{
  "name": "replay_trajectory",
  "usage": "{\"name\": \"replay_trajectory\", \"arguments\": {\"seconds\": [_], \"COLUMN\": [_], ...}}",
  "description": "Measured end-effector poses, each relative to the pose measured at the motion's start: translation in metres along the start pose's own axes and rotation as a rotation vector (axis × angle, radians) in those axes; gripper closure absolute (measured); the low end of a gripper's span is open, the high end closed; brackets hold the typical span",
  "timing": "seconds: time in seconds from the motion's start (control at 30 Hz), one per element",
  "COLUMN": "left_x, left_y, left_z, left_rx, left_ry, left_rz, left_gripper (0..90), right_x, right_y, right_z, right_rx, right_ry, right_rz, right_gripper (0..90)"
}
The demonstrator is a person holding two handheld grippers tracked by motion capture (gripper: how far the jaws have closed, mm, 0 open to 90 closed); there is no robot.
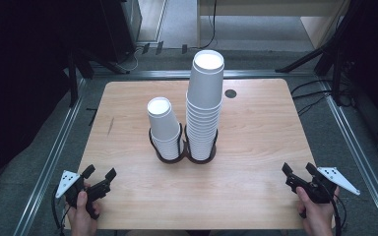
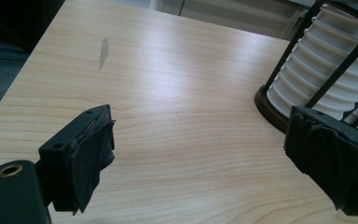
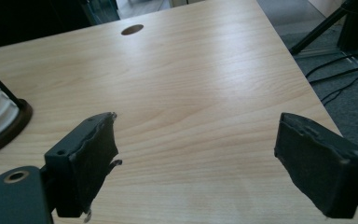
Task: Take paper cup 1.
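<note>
Two stacks of white paper cups stood side by side near the middle of the wooden table (image 1: 256,147), each in its own dark ring holder: a short stack (image 1: 165,129) on the left and a tall stack (image 1: 204,105) touching it on the right (single cups were too tightly nested to count). Two grippers rested near the front edge, well apart from the cups: the left gripper (image 1: 99,173) and the right gripper (image 1: 299,169), both with jaws spread and nothing between them.

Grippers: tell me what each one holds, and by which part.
Nothing is held. The left gripper and right gripper both stand open over the table, apart from the cup stacks.
</note>
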State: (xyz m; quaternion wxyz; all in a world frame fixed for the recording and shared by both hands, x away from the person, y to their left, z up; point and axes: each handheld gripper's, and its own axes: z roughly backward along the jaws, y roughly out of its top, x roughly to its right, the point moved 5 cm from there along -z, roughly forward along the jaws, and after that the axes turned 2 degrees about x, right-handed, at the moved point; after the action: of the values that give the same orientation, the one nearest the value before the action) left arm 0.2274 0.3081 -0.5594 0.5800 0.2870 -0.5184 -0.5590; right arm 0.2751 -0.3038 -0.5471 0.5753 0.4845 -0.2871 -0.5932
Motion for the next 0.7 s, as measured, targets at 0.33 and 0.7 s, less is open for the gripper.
{"name": "replay_trajectory", "arguments": {"seconds": [0.33, 0.7], "left_x": [0.015, 0.052], "left_y": [0.003, 0.013], "left_z": [-0.006, -0.014], "left_rx": [0.009, 0.052], "left_ry": [0.053, 0.02], "left_rz": [-0.038, -0.095], "left_gripper": [8.3, 8.4], "right_x": [-0.023, -0.051], "right_y": [0.013, 0.029], "right_z": [0.011, 0.016], "right_rx": [0.049, 0.077], "right_ry": [0.009, 0.019], "right_rz": [0.084, 0.114], "right_gripper": [12.2, 13.5]}}
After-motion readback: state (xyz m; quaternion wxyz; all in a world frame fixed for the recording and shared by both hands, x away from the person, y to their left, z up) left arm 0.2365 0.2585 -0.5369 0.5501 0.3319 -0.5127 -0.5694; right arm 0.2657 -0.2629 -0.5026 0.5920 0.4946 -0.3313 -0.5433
